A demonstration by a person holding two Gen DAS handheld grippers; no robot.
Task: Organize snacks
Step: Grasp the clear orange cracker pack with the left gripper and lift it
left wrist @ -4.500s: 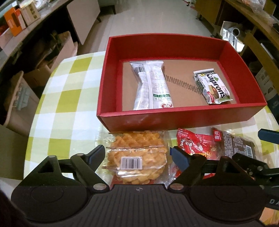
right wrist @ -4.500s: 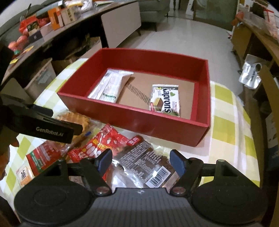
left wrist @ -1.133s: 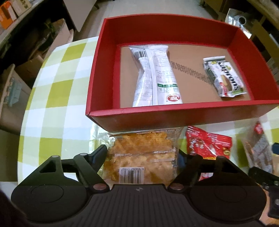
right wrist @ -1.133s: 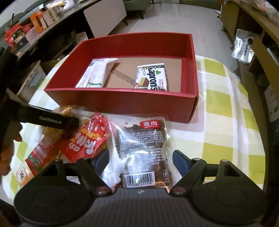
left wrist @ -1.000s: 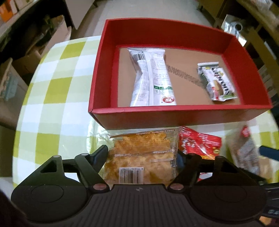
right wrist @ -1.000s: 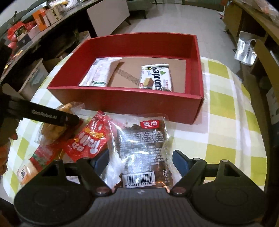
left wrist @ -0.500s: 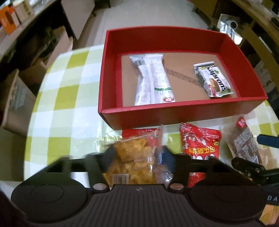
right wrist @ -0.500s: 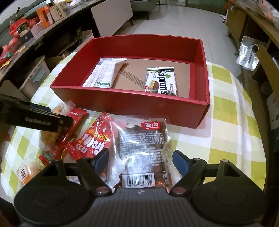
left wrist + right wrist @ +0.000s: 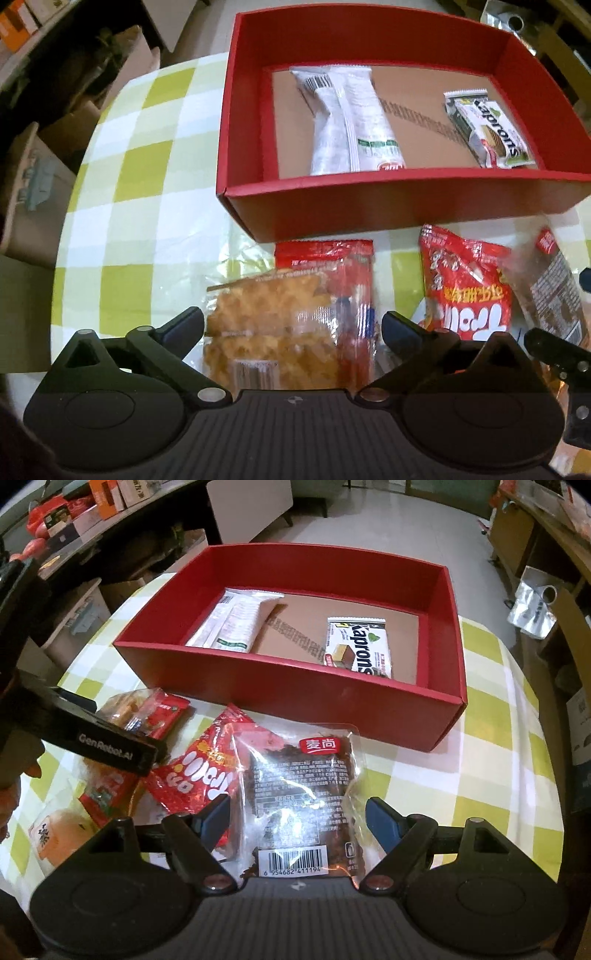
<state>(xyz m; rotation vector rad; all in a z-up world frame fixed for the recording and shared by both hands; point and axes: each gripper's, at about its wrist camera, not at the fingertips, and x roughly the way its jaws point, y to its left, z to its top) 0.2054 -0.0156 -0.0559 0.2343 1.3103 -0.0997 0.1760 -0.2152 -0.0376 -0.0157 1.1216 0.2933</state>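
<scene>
Picking up snacks for the red box

The left gripper (image 9: pixel 291 330) has just opened wide around the waffle pack (image 9: pixel 273 332), not squeezing it. The right gripper (image 9: pixel 297 821) is half open around the dark snack bag (image 9: pixel 299 801), low in the frame. Next: close, lift into the red box (image 9: pixel 295 698). Only the right view shows an orange pack (image 9: pixel 55 830) at lower left.

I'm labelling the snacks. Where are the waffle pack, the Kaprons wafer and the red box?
waffle pack (image 9: pixel 273 325): left wrist view, on the golden waffles.
Kaprons wafer (image 9: pixel 364 650): right wrist view, on its printed name.
red box (image 9: pixel 295 690): right wrist view, on its near wall.
</scene>
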